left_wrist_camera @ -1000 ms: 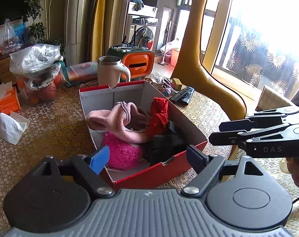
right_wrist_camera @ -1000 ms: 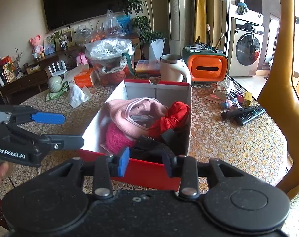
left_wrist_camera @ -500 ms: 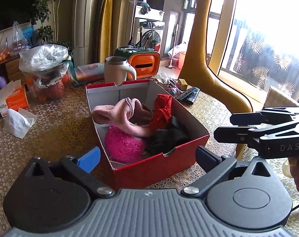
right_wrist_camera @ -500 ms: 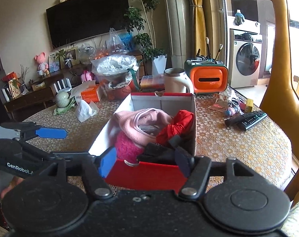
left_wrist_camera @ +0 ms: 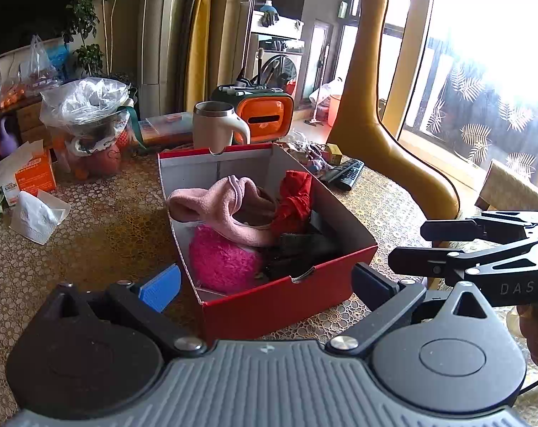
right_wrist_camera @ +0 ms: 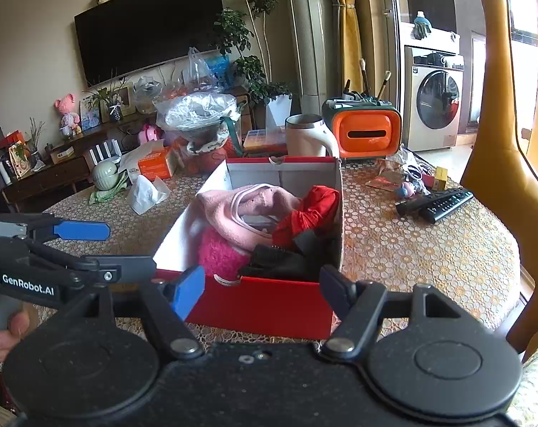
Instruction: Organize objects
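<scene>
While the left gripper (left_wrist_camera: 265,284) stands spread as wide as it goes, with nothing held, its own view shows the red shoe box (left_wrist_camera: 279,302) on the table (left_wrist_camera: 91,235) straight ahead, the near wall framed between the blue pad on the left and the dark pad on the right, neither touching cardboard. Its jaws have been opening within the last second. Inside the box lie a pink knitted hat (left_wrist_camera: 226,206) toward the far left, a fluffy magenta item (left_wrist_camera: 222,263) at the near left, a red cloth (left_wrist_camera: 297,195) at the far right and dark fabric (left_wrist_camera: 304,249) at the near right. The right gripper (left_wrist_camera: 429,245) shows at the right edge, just beside the box's near right corner.

From the right wrist view, the right gripper (right_wrist_camera: 262,284) is also wide open and empty, its jaws having just been opening, and it faces the near red wall of the box (right_wrist_camera: 269,306). The left gripper (right_wrist_camera: 98,249) reaches in from the left, level with the box's near left corner.

The step looks like a fresh reach into a loose pile. To do it well, I would choose one garment on top, likely the hat, come down over the wall without clipping it, and close on a thick fold so neighbouring pieces do not drag along. The mug (right_wrist_camera: 304,138) just behind the box needs no contact.
</scene>
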